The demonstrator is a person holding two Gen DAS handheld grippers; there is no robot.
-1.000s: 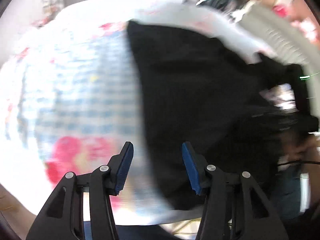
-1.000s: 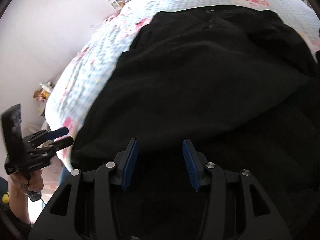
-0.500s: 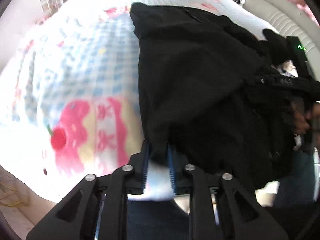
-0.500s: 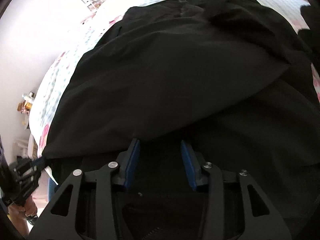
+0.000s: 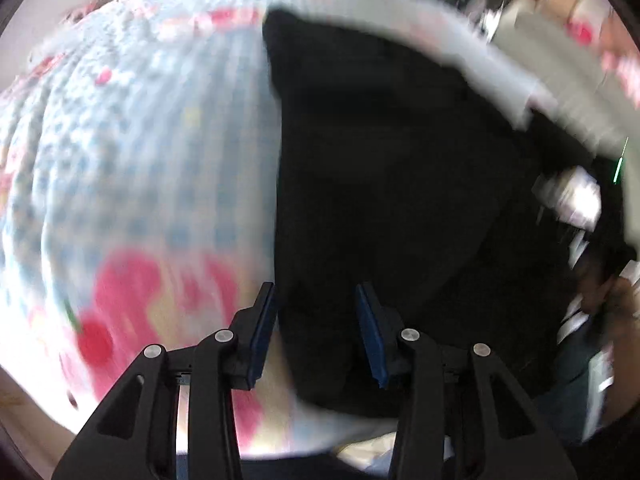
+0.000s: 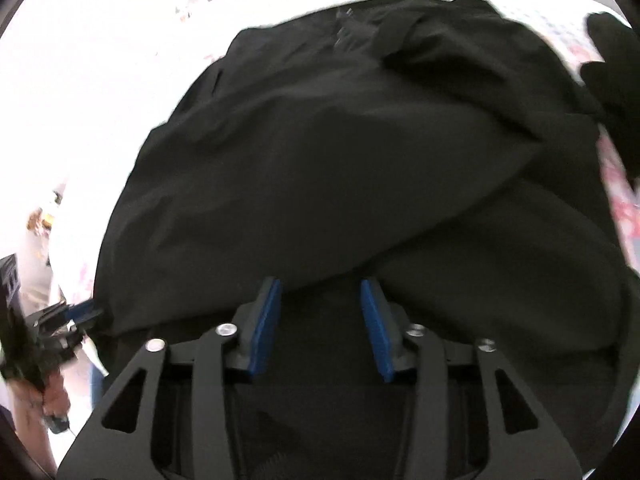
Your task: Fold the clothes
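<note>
A black garment [image 5: 380, 184] lies spread on a bed, and in the right wrist view the garment [image 6: 340, 168] fills most of the picture, with a fold across its near part. My left gripper [image 5: 316, 292] hovers at the garment's near left edge. Its jaws are opening, and the cloth edge lies under the gap without the blue pads [image 5: 264, 332] pressing it. My right gripper [image 6: 320, 286] is over the near fold, its jaws also opening, with black cloth beneath the gap and not pinched. The left gripper [image 6: 80, 314] shows at the garment's near left corner.
The bedspread [image 5: 140, 168] is blue-and-white check with pink prints and lies bare to the garment's left. A person's hand [image 5: 608, 296] holds the other gripper at the right, blurred. A grey padded edge [image 5: 560, 64] and clutter lie beyond the bed.
The left jaws narrowed around the garment's edge half a second ago and have now widened again while the hand shifted sideways. The right jaws have widened slightly over the fold.
</note>
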